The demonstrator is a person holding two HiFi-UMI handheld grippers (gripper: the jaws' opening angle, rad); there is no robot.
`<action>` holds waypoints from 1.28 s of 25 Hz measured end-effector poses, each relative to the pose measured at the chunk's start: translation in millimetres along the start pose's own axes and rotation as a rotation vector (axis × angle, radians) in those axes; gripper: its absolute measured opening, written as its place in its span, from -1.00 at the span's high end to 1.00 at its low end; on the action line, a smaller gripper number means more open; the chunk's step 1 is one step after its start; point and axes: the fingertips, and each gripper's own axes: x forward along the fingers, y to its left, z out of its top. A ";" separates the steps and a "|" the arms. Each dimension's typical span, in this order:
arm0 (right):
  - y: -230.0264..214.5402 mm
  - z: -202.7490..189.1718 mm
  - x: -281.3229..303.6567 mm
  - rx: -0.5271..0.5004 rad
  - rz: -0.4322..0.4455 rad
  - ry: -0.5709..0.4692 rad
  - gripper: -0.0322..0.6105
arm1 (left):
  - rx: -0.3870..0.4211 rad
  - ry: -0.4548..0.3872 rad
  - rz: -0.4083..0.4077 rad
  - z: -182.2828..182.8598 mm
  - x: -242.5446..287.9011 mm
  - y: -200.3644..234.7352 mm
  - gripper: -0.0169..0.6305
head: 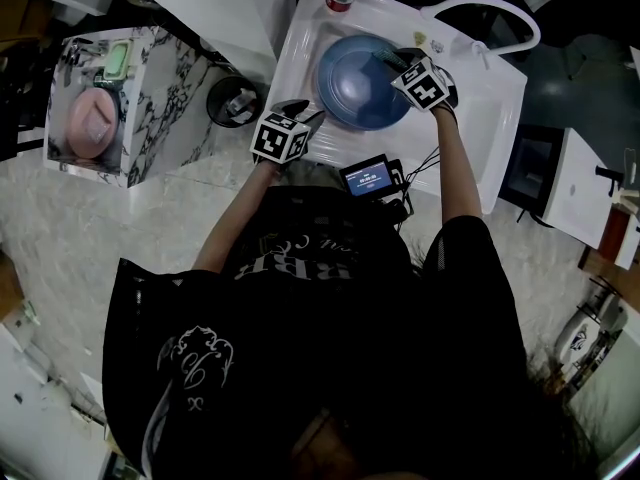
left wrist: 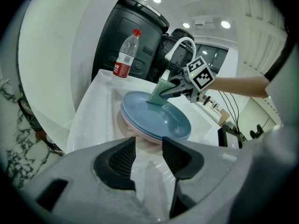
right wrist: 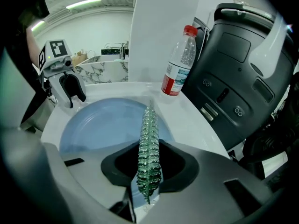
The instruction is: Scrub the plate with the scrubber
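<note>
Left gripper (head: pixel 308 116) is hovering at the near-left rim of the white sink (head: pixel 300 58), jaws partly apart, nothing between them. Blue plate (head: pixel 355 93) is lying in the basin atop a pink plate (left wrist: pixel 135 129). Right gripper (right wrist: pixel 149 167) is clamping the green scrubber (right wrist: pixel 148 143) edge-on, its tip apparently touching the plate's far right. Judgement: steady the rim with the left gripper, flatten the scrubber, sweep overlapping circles.

Pale marbled floor (head: pixel 60 248), marble-veined cabinet (head: pixel 170 118), round black bin (head: pixel 235 100), recessed ceiling lights (left wrist: pixel 225 24).

Black T-shirt (head: pixel 400 348), white print (head: pixel 200 353)
</note>
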 end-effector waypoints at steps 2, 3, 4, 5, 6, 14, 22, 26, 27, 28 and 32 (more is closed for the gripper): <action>2.9 -4.4 -3.9 0.038 -0.003 -0.007 0.62 | 0.003 0.002 0.002 0.1 -0.1 0.0 0.39; 5.2 -6.4 -5.7 0.059 -0.001 -0.012 0.62 | 0.006 0.005 0.002 -0.2 0.1 -0.1 0.39; 8.2 -8.3 -7.4 0.077 0.001 -0.018 0.62 | 0.010 0.008 0.002 -0.9 0.4 -0.3 0.39; 11.6 -10.2 -9.0 0.091 0.004 -0.022 0.61 | 0.015 0.011 0.002 -1.6 0.8 -0.5 0.39; 15.3 -12.0 -10.6 0.097 0.007 -0.023 0.62 | 0.019 0.014 0.001 -2.2 1.1 -0.6 0.39; 48.3 -23.0 -27.8 0.127 0.040 -0.003 0.61 | -0.016 -0.010 -0.042 0.9 -0.6 -3.4 0.38; 91.1 -15.8 -38.3 0.199 0.129 -0.017 0.61 | -0.116 -0.025 -0.106 4.2 -0.6 -9.0 0.23; 123.8 -0.7 -41.9 0.234 0.215 -0.056 0.61 | -0.104 -0.040 -0.117 11.6 -5.8 -10.1 0.23; 131.6 4.2 -41.6 0.239 0.237 -0.068 0.61 | -0.102 -0.049 -0.119 14.8 -7.6 -9.6 0.23; 138.7 9.5 -40.9 0.242 0.256 -0.081 0.61 | -0.098 -0.057 -0.121 17.8 -9.5 -9.2 0.23; 156.8 30.1 -32.2 0.258 0.292 -0.118 0.61 | -0.056 -0.061 -0.124 23.0 -17.9 -8.7 0.23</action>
